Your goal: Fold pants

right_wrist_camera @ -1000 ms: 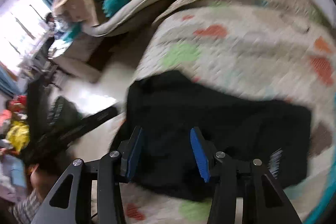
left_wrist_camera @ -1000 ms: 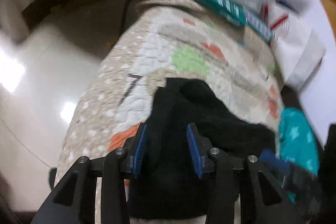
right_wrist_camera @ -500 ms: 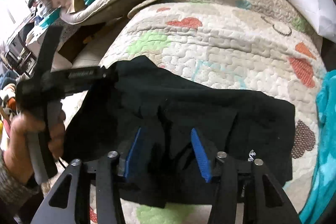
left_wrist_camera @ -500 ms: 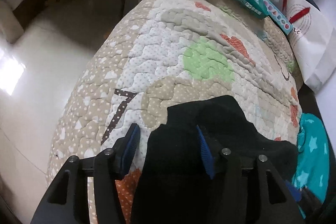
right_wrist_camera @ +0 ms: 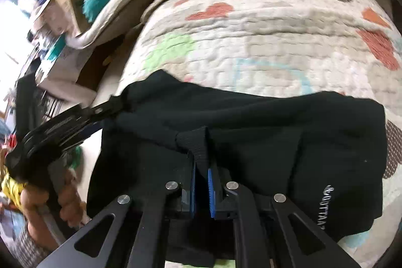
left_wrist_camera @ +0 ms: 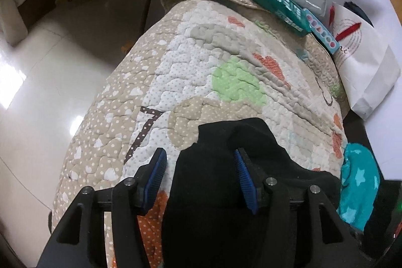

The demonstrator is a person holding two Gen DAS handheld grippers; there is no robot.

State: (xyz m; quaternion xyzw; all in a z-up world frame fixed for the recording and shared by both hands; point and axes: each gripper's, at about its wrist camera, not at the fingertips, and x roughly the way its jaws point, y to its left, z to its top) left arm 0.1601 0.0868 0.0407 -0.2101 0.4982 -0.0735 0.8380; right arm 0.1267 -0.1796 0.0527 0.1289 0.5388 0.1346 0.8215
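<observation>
Pinching black pants (right_wrist_camera: 251, 122), right gripper (right_wrist_camera: 201, 180) closed; left gripper (left_wrist_camera: 199, 167) gaping.

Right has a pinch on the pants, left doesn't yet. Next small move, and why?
Probably close the left gripper on the cloth edge between its open pads. The right gripper has just clamped a ridge of the black pants, which lie on the quilt; lifting one-handed would likely drag and bunch them.
</observation>
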